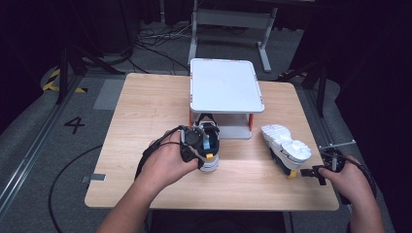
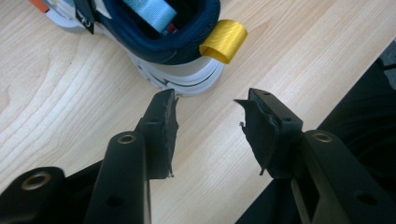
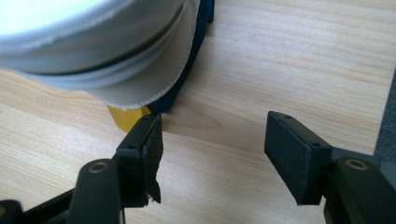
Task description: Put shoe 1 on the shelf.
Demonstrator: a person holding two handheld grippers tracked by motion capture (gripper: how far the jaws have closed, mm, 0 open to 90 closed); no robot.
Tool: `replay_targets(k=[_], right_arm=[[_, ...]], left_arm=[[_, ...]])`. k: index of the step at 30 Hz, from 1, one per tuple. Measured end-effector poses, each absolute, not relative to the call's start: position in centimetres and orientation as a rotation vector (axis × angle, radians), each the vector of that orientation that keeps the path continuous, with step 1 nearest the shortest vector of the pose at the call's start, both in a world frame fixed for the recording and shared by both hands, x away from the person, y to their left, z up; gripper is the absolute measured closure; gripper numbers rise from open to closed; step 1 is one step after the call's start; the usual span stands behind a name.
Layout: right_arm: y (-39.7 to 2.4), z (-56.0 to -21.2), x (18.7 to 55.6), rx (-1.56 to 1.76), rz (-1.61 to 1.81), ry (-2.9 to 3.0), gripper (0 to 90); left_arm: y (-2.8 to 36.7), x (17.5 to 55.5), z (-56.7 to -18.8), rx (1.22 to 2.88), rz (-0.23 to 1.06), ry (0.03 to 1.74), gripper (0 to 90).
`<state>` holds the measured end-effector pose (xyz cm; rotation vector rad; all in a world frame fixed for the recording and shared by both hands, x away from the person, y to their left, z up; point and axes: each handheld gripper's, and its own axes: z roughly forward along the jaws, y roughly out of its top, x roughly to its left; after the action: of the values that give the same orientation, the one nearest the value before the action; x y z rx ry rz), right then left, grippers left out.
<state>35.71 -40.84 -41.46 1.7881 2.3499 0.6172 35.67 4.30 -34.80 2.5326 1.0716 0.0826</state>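
Jaws of the left gripper point(image 2: 208, 126) stand released just behind the upright shoe point(image 1: 208, 148), mid-worktop, heel toward the near edge. Jaws of the right gripper point(image 3: 212, 154) gape empty beside the overturned shoe point(image 1: 286, 148), sole up near the right edge; pinching its heel squarely would likely serve best.

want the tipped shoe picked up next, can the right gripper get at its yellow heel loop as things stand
Probably yes. The right gripper stands open just behind the heel of the tipped shoe, and the yellow heel loop sits right by its left jaw tip, with bare table around it.
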Motion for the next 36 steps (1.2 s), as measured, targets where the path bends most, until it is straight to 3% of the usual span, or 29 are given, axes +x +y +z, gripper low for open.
replay_targets(k=[5, 22, 36], right_arm=[[-40.9, -41.2, 35.7, 1.784, 0.639, 2.343, 37.6], [-40.9, -41.0, 35.9, 1.764, 0.666, 2.347, 37.5], [-41.3, -41.1, 35.3, 1.781, 0.668, 2.329, 36.9]], left_arm=[[3.3, 35.4, -36.1, 2.584, 0.016, 1.101, 53.9], [1.2, 37.9, -40.9, 2.578, 0.183, 1.217, 54.0], [0.9, 38.9, -40.4, 2.445, 0.242, 1.249, 52.4]])
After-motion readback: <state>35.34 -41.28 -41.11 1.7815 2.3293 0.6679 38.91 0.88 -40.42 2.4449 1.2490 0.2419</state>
